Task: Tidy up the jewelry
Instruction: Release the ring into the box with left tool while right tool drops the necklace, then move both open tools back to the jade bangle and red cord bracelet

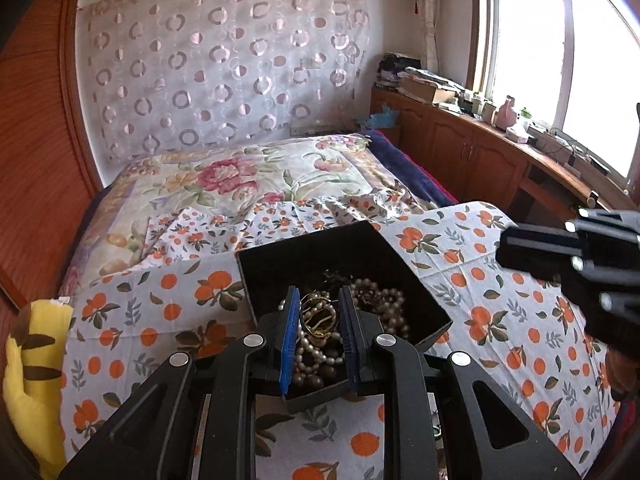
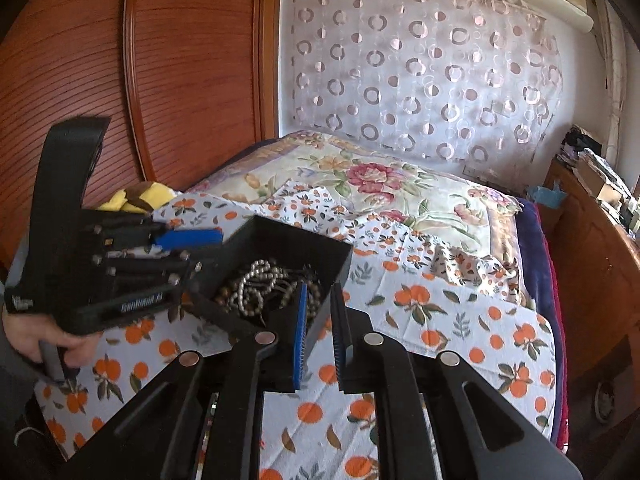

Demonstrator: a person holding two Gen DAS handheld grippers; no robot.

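The left tool (image 1: 319, 312) hung partly open above a black box (image 1: 416, 284), its blue pads flanking a gold bangle (image 1: 318, 316) without clearly touching it. Pearl strands (image 1: 384, 304) filled the box. The right tool (image 2: 320, 312), slightly open and empty, straddled the box's rim on the orange-print bedsheet (image 2: 460, 320).

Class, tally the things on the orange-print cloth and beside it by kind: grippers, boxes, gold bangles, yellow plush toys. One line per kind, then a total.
Grippers: 2, left gripper and right gripper
Black box: 1
Gold bangle: 1, seen between the left gripper's fingers, above the box
Yellow plush toy: 1
Total: 5
The tangled bead strands in the box are too jumbled to count.
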